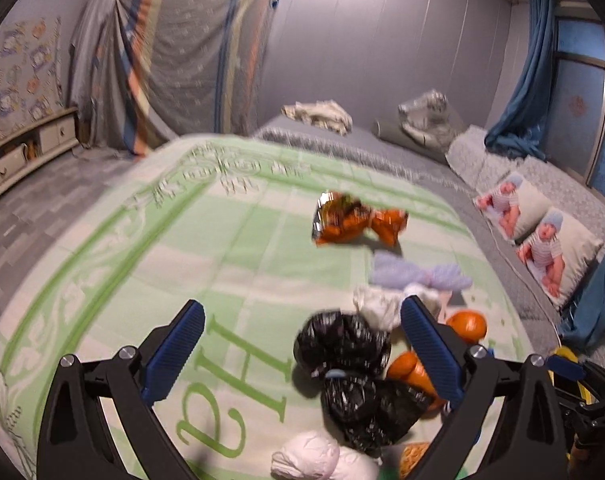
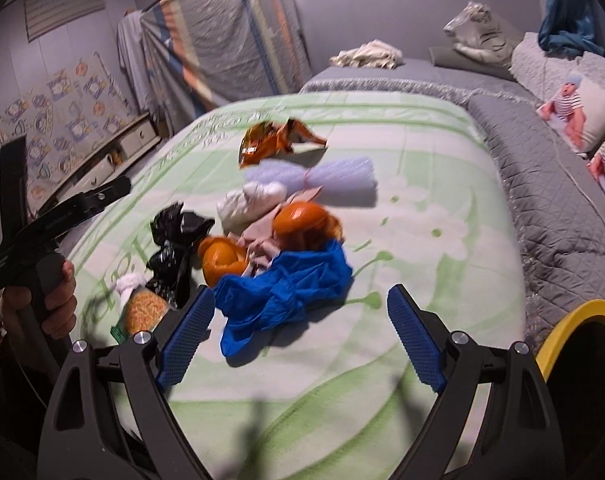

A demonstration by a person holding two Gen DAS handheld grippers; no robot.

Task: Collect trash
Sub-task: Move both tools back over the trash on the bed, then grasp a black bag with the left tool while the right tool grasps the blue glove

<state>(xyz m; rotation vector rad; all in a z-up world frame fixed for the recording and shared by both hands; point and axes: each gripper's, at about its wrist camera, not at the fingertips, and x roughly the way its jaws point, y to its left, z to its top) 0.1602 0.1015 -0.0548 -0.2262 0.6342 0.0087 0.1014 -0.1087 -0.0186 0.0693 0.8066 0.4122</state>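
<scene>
Jaws wide apart, empty, on left gripper (image 1: 302,354) and right gripper (image 2: 300,334); crumpled black bag (image 1: 342,344) lower centre; blue plastic bag (image 2: 282,296) centre; yellow bin (image 2: 582,332) lower right.

We note trash pile (image 2: 262,236) on blanket (image 2: 422,240), wrapper (image 2: 278,142) behind it, bin (image 2: 574,320) at right, pillows (image 2: 582,120) beyond blanket's right edge
</scene>
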